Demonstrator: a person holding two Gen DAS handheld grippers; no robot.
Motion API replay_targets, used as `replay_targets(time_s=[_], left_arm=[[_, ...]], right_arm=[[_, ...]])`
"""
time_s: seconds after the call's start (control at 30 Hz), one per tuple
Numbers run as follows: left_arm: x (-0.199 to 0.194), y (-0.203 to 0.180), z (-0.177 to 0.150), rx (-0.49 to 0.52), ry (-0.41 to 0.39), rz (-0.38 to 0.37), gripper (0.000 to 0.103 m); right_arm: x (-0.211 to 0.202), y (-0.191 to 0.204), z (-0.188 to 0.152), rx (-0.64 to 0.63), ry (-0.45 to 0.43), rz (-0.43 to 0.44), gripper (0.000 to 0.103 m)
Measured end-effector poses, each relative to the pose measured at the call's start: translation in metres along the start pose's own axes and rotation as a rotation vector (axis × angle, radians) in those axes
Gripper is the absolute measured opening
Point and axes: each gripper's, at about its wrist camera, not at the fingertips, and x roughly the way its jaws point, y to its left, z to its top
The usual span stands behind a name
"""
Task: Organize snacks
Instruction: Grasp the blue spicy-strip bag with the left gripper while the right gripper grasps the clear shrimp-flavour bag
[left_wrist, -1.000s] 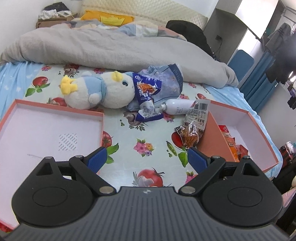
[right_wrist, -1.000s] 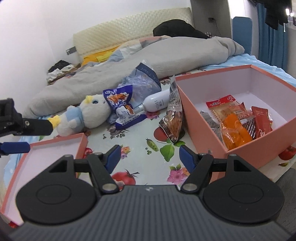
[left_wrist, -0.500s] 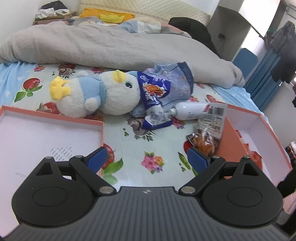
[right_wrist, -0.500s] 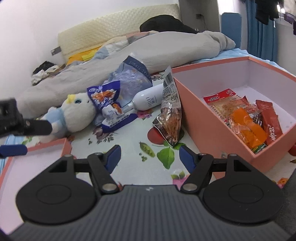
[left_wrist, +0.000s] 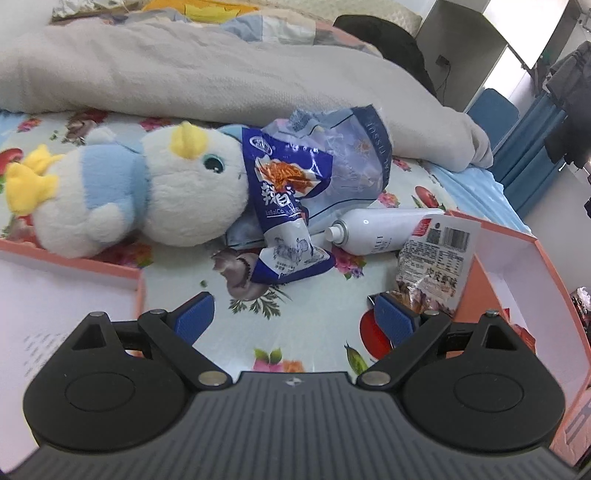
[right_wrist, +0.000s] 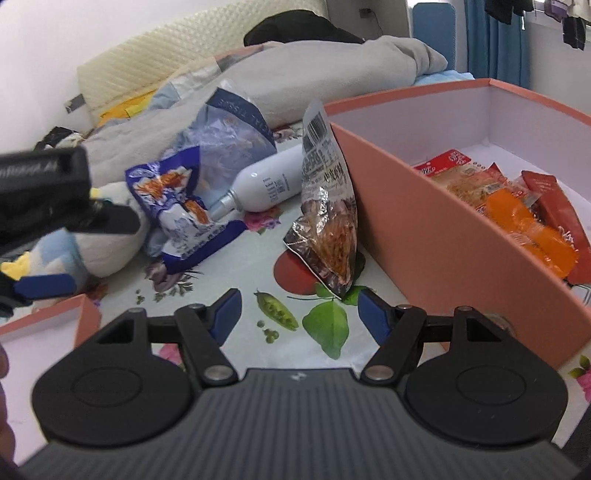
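A blue snack bag (left_wrist: 284, 206) (right_wrist: 177, 210) lies on the flowered sheet against a plush penguin (left_wrist: 129, 195). A clear packet of brown snacks (right_wrist: 327, 221) (left_wrist: 432, 266) leans upright on the outer wall of the pink box (right_wrist: 424, 236) (left_wrist: 517, 277), which holds several red and orange packets (right_wrist: 517, 206). My left gripper (left_wrist: 293, 317) is open, a short way in front of the blue bag. My right gripper (right_wrist: 299, 314) is open and empty, just below the leaning packet. The left gripper's fingers (right_wrist: 44, 286) show at the left edge of the right wrist view.
A white spray bottle (left_wrist: 384, 229) (right_wrist: 266, 184) lies between the bags, with a pale blue tissue pack (left_wrist: 340, 158) (right_wrist: 229, 129) behind. The pink box lid (left_wrist: 66, 288) (right_wrist: 48, 325) lies at the left. A grey duvet (left_wrist: 184, 74) runs across the back.
Both grippers have moved forward and down toward the snacks, which now look larger. The left gripper reaches further into the right wrist view. Neither gripper's jaws have changed.
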Motion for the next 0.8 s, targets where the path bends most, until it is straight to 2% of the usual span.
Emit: replay_targets(time_s=[0.37, 0.63, 0.8], left_arm=[[0.067, 0.015, 0.021, -0.038, 0.03, -0.012, 0.095], [0.094, 0.02, 0.031, -0.033, 0.014, -0.061, 0.093], [0.103, 0.021, 0.036, -0.043, 0.008, -0.081, 0.089]], right_arm=[[0.047, -0.001, 0.008, 0.051, 0.013, -0.074, 0.07], [0.062, 0.004, 0.013, 0.106, -0.017, -0.115, 0.071], [0.073, 0.004, 0.015, 0.126, -0.011, -0.102, 0.071]])
